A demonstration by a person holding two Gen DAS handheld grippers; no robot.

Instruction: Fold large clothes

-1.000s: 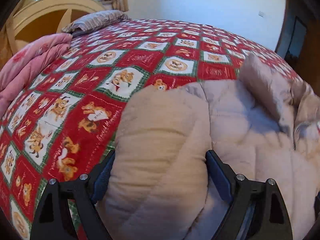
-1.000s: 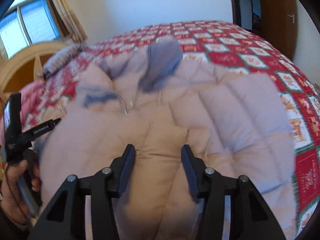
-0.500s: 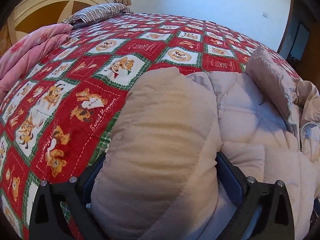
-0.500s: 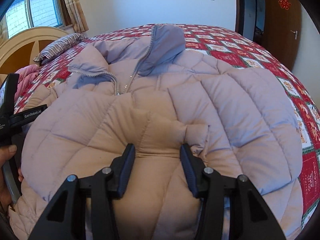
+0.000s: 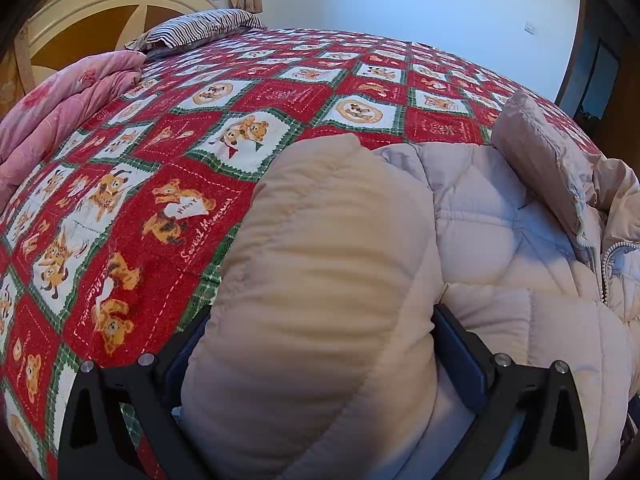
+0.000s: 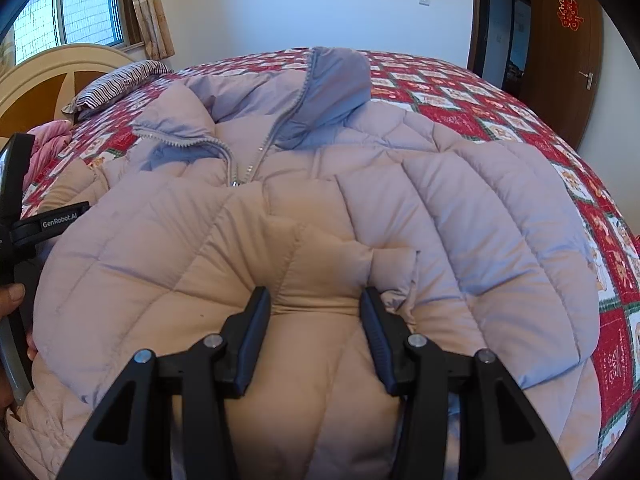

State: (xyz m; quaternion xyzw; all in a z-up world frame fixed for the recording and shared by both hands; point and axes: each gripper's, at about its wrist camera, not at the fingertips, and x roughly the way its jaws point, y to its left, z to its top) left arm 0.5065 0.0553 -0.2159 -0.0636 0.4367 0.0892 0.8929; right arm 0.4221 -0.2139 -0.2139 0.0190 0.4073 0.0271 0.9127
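- Puffer jacket (image 6: 460,200): pale pink, quilted, lying front-up across the bed (image 5: 280,96). Zip (image 6: 256,152) partly undone; collar (image 6: 336,88) turned up at the far end.
- Bed cover: red, white and green patchwork with bear prints. Visible to the left of the jacket in the left wrist view and to its right in the right wrist view.
- Left tongs (image 5: 316,344): jaws spread very wide, having just opened further. A thick padded roll of the jacket, apparently a sleeve (image 5: 320,280), fills the gap. The fabric bulges over both pads; firm pressure cannot be confirmed.
- Right tongs (image 6: 316,312): jaws about half apart, pinching a raised fold of jacket fabric near the hem. Both pads press into the bunched quilting.
- Person's hand (image 6: 12,320): at the left edge of the right wrist view, gripping the handle of the left tool, beside the jacket's edge.
- Far end of bed: striped pillow (image 5: 200,30) against a cream and wood headboard (image 5: 100,12); folded pink quilt (image 5: 60,108) on the bed's left side, well apart from the jacket.
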